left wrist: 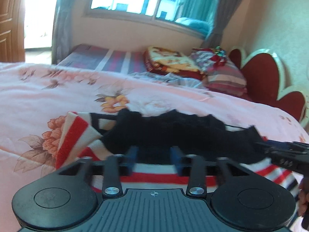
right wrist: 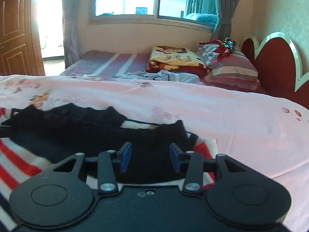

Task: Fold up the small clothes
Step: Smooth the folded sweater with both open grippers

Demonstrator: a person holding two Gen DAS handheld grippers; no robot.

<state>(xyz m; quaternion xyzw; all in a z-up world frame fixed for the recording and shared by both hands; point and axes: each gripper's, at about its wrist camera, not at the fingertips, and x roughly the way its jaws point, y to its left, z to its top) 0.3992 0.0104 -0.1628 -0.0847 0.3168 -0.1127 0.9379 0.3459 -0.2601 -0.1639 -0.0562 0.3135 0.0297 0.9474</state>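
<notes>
So both my grippers, left [left wrist: 154, 159] and right [right wrist: 150, 158], are spread w/ nothing pinched. Striped garment [left wrist: 77, 135] lies on the pink quilt [left wrist: 48, 89], black part [right wrist: 96, 133] folded over. Prob between folds; next I gotta regrip an edge.

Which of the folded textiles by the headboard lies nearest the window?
The yellow-and-red cartoon blanket. It is folded on the bare striped mattress, left of the pink striped pillow stack, which lies against the red headboard with a red bundle on top.
</notes>
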